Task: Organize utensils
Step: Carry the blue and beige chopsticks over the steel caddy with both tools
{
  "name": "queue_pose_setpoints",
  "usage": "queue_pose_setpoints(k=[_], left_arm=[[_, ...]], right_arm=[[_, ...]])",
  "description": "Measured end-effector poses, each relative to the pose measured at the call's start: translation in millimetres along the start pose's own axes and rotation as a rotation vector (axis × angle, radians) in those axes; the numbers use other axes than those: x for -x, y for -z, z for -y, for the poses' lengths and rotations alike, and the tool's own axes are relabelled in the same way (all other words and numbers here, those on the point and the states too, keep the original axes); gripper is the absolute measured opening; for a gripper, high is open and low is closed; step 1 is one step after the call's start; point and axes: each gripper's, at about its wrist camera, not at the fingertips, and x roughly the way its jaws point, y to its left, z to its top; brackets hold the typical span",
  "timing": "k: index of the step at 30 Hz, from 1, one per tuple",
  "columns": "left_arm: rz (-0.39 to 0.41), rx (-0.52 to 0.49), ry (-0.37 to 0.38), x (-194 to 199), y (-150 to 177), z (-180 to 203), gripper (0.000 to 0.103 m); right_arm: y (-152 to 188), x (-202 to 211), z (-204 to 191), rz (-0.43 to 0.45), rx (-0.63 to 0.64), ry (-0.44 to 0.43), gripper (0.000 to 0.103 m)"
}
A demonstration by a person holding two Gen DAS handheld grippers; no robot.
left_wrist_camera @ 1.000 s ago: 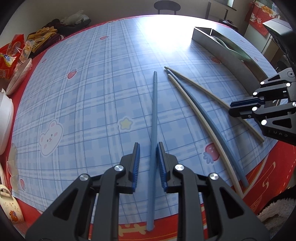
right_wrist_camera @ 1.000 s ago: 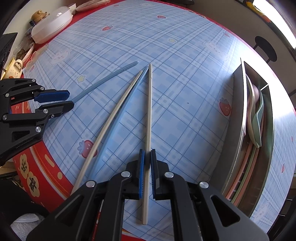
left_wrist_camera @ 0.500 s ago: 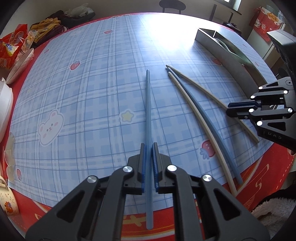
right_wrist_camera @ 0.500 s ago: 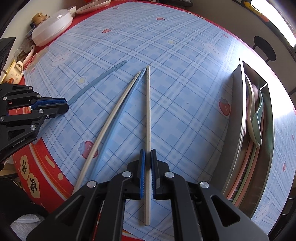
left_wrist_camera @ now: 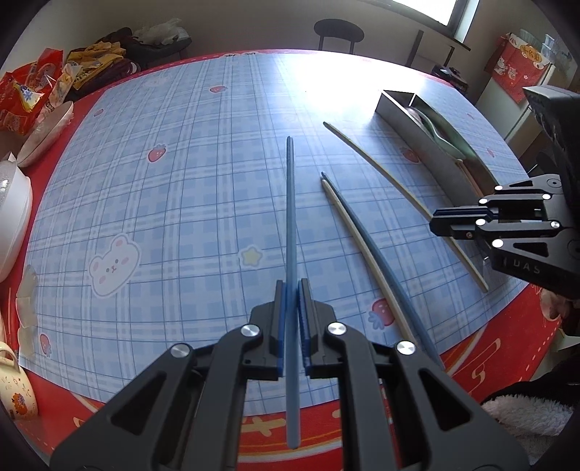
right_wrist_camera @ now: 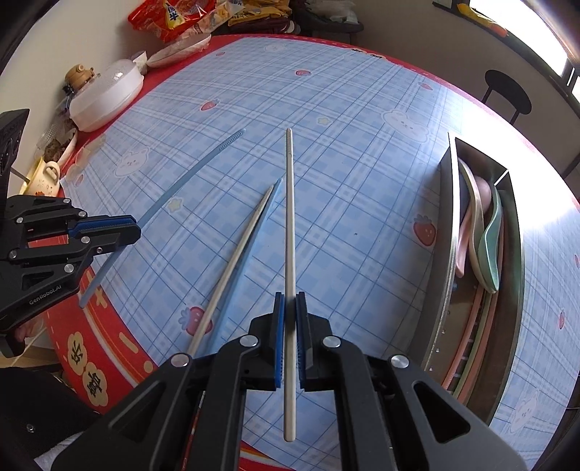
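Left claw point(left_wrist_camera: 291, 286) steeply downward, clamping blue chopstick point(left_wrist_camera: 290, 217)

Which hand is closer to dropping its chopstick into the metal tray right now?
Probably the right. The right gripper holds the cream chopstick with the metal tray just beside it; the left gripper holds the blue chopstick farther away.

Bright daylight pours in from a window point(left_wrist_camera: 424, 7) at the upper right, washing out the surface point(left_wrist_camera: 326, 79) in white glare there. Both views are sharp; fisheye bends edges, corners go black.
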Motion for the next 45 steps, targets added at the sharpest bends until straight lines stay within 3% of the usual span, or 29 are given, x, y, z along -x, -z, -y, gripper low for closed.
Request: queue_pose_setpoints(k=[11, 24, 34, 45], left_arm=[[0.042, -0.064, 0.044, 11.9, -38.2, 29.4, 0.011], [0.051, -0.138, 0.128, 4.9, -80.5, 91.9, 0.011], [0.005, -0.103, 0.225, -21.8, -102.3, 131.8, 0.011], [-0.039, -0.018, 0.301, -43.9, -121.2, 149.5, 0.011]], right_arm=[[-3.8, 29.2, 28.0, 0.071, -0.079, 0.023, 0.006], [14.0, 60.0, 102.0, 0.108, -0.202, 0.108, 0.006], [28.3, 65.6, 134.0, 0.08, -0.255, 0.153, 0.006], [26.6, 59.9, 149.6, 0.062, -0.308, 0.138, 0.006]])
